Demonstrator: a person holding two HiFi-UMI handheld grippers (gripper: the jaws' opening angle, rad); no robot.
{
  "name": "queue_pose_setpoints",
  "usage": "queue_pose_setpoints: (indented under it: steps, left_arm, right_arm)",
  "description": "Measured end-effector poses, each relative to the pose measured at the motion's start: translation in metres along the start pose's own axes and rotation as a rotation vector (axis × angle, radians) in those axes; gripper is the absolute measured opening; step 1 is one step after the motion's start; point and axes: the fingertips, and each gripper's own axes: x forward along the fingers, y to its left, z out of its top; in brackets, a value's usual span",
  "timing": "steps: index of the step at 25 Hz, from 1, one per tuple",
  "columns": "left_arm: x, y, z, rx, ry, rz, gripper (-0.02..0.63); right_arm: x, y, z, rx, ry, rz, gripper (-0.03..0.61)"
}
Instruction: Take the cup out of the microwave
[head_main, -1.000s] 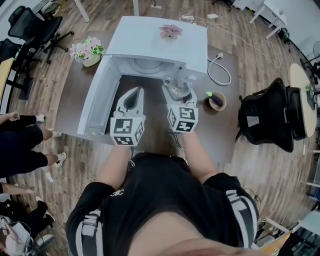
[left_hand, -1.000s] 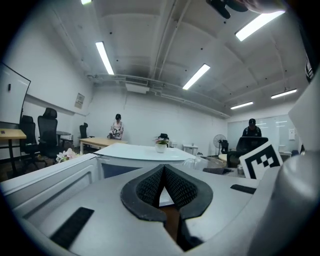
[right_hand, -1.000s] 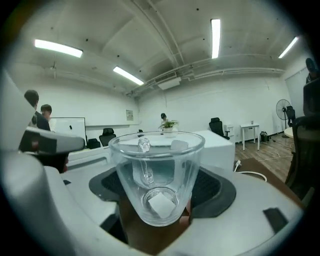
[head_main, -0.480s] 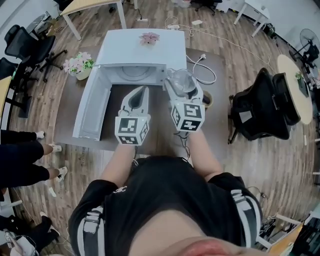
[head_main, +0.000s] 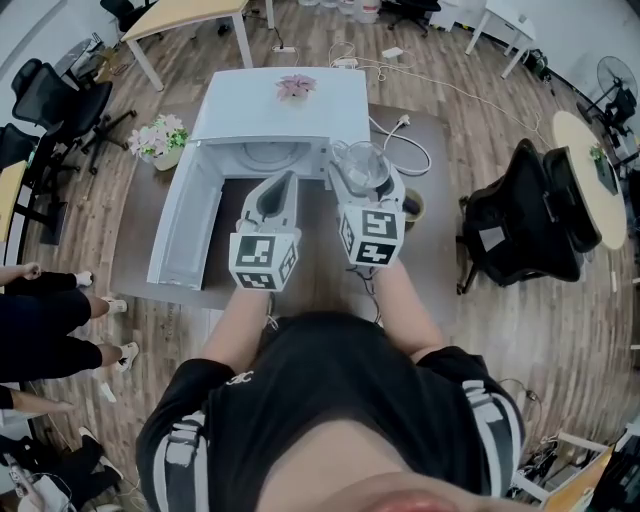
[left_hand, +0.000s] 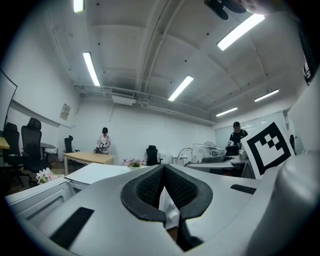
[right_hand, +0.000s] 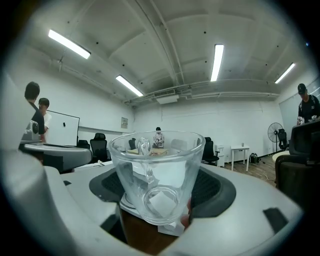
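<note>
Head view, centre of the frame: right claw (head_main: 366, 186) clenched on a clear glass cup (head_main: 360, 160), upright, out of the white microwave (head_main: 285, 110) and in front of its right part, above the brown counter (head_main: 135, 235). Just left of it, left claw (head_main: 287, 184) clenched on nothing, tips toward the open cavity. Microwave door (head_main: 185, 225) swung wide toward the left of the frame. On the microwave's top, near the upper edge, a pink flower (head_main: 295, 87). On the counter at upper left, beside the microwave, a flower pot (head_main: 160, 140). To the right of the microwave, a looped white cable (head_main: 405, 150).

Right gripper view: cup filling the centre, handle on the far side, dark pads pressed against its walls on both sides, brown counter below.

Left gripper view: the two dark pads meeting at their tips in mid-frame, nothing between them, a white edge of the microwave showing behind the narrow gap lower down.
</note>
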Motion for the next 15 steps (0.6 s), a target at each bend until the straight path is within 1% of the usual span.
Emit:
queue_pose_setpoints:
  steps: [5, 15]
  left_arm:
    - [0.003, 0.002, 0.003, -0.002, -0.006, 0.002, 0.003]
    - [0.014, -0.003, -0.001, 0.002, 0.006, -0.002, 0.003]
  right_arm:
    - [0.005, 0.001, -0.005, 0.005, 0.029, 0.008, 0.379]
    - [0.011, -0.008, -0.014, 0.015, 0.042, 0.020, 0.379]
